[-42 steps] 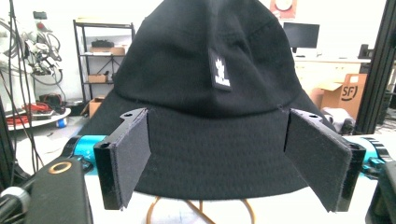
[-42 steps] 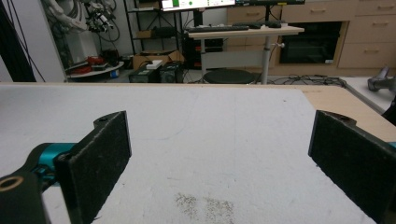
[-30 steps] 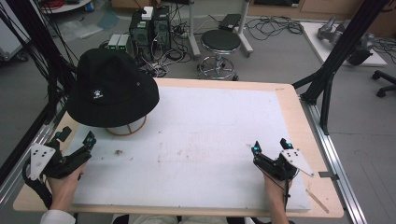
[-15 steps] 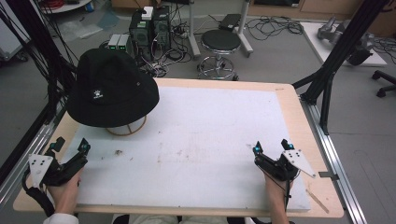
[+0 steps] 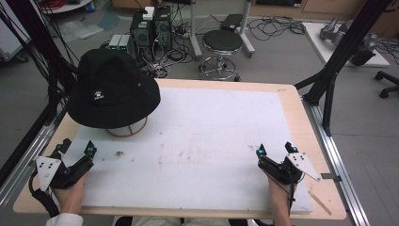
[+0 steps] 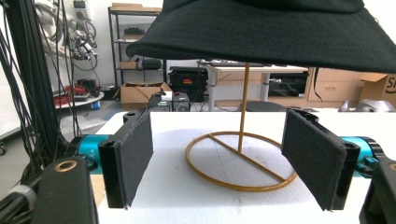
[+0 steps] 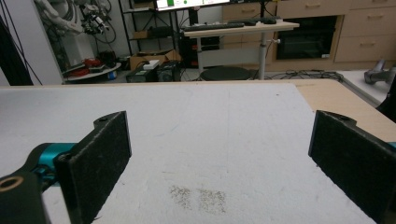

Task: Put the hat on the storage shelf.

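A black bucket hat (image 5: 113, 89) with a small white logo rests on a gold wire stand (image 5: 127, 129) at the table's back left. In the left gripper view the hat (image 6: 261, 28) hangs overhead, and the stand's ring (image 6: 240, 161) and post lie just ahead. My left gripper (image 5: 75, 148) is open near the front left corner, a short way in front of the hat, holding nothing; its pads (image 6: 133, 156) are wide apart. At the front right, my right gripper (image 5: 274, 149) is open and empty, pads (image 7: 100, 154) spread over the bare white mat.
The white foam mat (image 5: 197, 141) covers most of the wooden table (image 5: 306, 122). Faint dirt marks (image 7: 201, 196) lie ahead of the right gripper. Beyond the table stand a stool (image 5: 222, 44), computer cases (image 5: 150, 28) and black frame posts (image 5: 343, 52).
My left gripper has drawn back toward the front left corner, away from the hat. The right gripper has stayed put.
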`<state>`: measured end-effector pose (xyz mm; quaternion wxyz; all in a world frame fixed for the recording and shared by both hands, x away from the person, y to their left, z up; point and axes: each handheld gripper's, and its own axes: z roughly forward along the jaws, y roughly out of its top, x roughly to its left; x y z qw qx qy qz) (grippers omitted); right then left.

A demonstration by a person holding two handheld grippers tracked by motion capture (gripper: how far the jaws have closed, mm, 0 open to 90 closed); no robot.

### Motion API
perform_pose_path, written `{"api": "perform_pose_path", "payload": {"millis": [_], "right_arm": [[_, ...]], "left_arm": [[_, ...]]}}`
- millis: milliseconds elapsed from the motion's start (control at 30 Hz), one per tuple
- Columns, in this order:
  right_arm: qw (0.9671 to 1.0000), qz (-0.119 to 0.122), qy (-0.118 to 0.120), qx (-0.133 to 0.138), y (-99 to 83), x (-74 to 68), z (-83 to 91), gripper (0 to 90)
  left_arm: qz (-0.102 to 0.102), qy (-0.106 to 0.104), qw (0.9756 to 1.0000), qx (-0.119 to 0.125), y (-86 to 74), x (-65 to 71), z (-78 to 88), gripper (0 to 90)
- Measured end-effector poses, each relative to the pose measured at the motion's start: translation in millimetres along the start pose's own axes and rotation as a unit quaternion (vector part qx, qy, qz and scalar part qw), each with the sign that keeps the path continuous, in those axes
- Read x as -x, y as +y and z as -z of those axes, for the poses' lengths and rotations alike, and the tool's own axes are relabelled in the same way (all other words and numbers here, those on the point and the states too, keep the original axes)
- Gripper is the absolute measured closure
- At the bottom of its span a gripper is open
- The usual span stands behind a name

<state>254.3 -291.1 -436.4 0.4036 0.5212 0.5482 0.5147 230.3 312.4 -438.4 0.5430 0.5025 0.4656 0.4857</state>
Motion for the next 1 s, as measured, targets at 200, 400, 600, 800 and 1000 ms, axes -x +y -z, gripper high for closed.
{"api": "perform_pose_path", "payload": {"millis": [200, 400, 600, 800, 1000], "right_arm": [[1.0, 0.001, -0.002, 0.001, 0.1, 0.2, 1.5, 4.9], [1.0, 0.003, -0.001, 0.0, -0.1, 0.6, 0.0, 4.9], [1.0, 0.0, 0.0, 0.001, -0.1, 0.6, 0.4, 4.9], [1.0, -0.004, -0.001, 0.001, 0.0, 2.6, -0.7, 4.9], [1.0, -0.005, 0.0, 0.001, 0.0, 2.9, -0.9, 4.9]], "left_arm": [[-0.003, -0.002, 1.0, 0.0, -0.2, 1.0, 0.3, 25.4], [0.012, 0.001, 0.9999, -0.003, -0.6, -0.8, 0.3, 25.6], [0.02, 0.003, 0.9998, -0.005, -0.9, -2.8, 0.4, 25.8], [0.04, 0.003, 0.9992, -0.01, -2.6, -6.6, 0.3, 26.4], [0.041, 0.003, 0.9991, -0.012, -3.6, -7.5, 0.5, 26.7]]}}
